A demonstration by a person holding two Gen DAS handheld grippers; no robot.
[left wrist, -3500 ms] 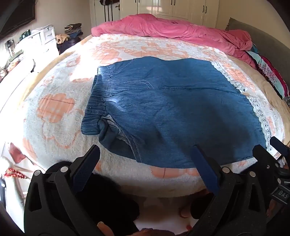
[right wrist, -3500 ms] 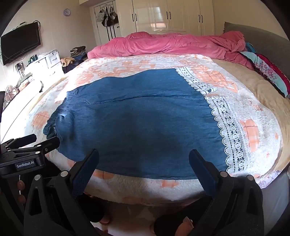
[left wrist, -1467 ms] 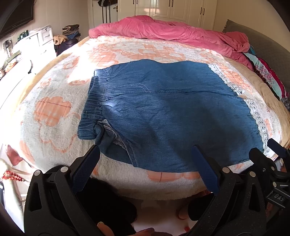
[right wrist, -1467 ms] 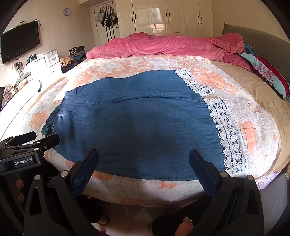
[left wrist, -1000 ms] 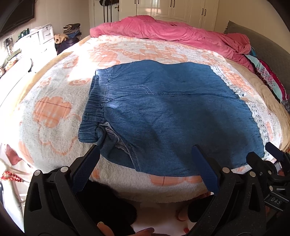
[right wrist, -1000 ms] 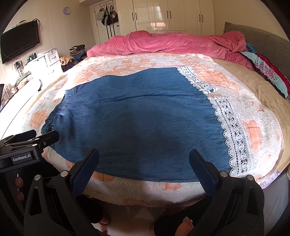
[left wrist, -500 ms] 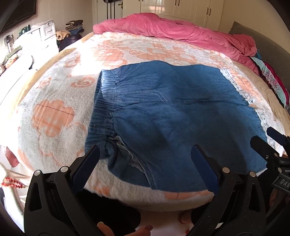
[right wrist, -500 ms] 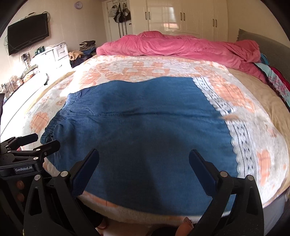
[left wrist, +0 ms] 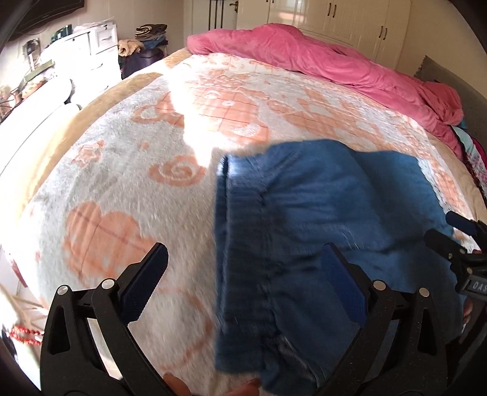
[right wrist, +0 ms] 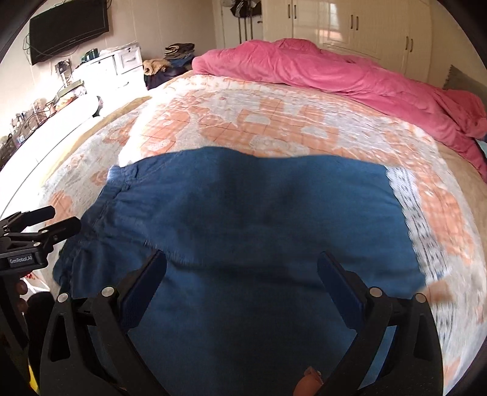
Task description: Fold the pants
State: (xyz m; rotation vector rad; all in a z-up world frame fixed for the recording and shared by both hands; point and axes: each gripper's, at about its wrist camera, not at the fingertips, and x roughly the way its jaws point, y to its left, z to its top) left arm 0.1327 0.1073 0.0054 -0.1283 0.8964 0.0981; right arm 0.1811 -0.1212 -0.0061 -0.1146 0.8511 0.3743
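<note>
The blue denim pants (left wrist: 319,219) lie flat on the bed, waistband (left wrist: 225,231) to the left and white lace hem (right wrist: 414,213) to the right. My left gripper (left wrist: 243,274) is open and empty, low over the waistband end near the bed's front edge. My right gripper (right wrist: 240,280) is open and empty, low over the middle of the pants (right wrist: 258,219). Each gripper shows at the edge of the other's view: the right one in the left wrist view (left wrist: 456,240), the left one in the right wrist view (right wrist: 39,222). Both views are motion-blurred.
The bed carries a white and orange patterned blanket (left wrist: 127,182) and a bunched pink duvet (right wrist: 319,70) at its far side. White drawers (right wrist: 121,67) and clutter stand to the left, wardrobes (right wrist: 350,24) behind. A grey headboard (left wrist: 450,79) is at the right.
Both grippers have moved forward and down over the bed and swung left. The pants now fill the lower part of both views. Both jaws stay open.
</note>
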